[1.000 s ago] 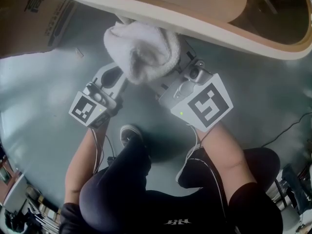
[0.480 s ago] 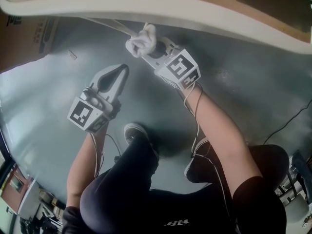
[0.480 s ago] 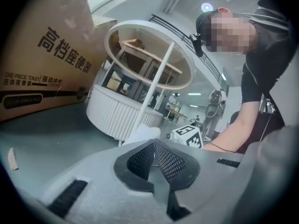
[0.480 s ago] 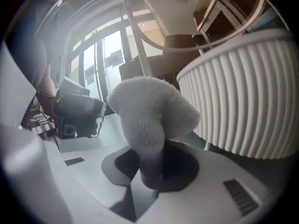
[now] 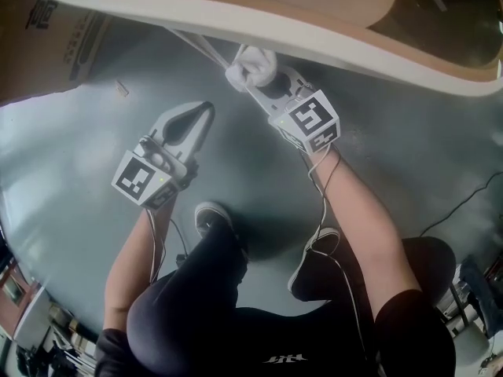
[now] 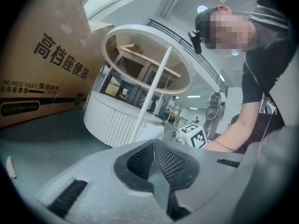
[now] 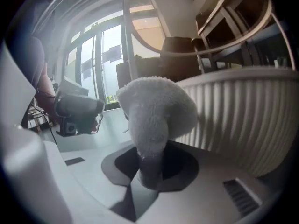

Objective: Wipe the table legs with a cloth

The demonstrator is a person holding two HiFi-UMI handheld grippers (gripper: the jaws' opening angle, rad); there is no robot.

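A cardboard box lies to the left of the left gripper. This gripper is held above the grey floor, its jaws pressed together with nothing between them. Ahead of it, a little to its right, slants the thin white table leg. The white cloth sits by this leg, seemingly touching it. The right gripper clamps the bunched cloth between its jaws, just below the table top's rim.

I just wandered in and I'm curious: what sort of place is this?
Probably an indoor workspace or showroom: a smooth grey floor, a large printed cardboard box, a round white table and tall windows.
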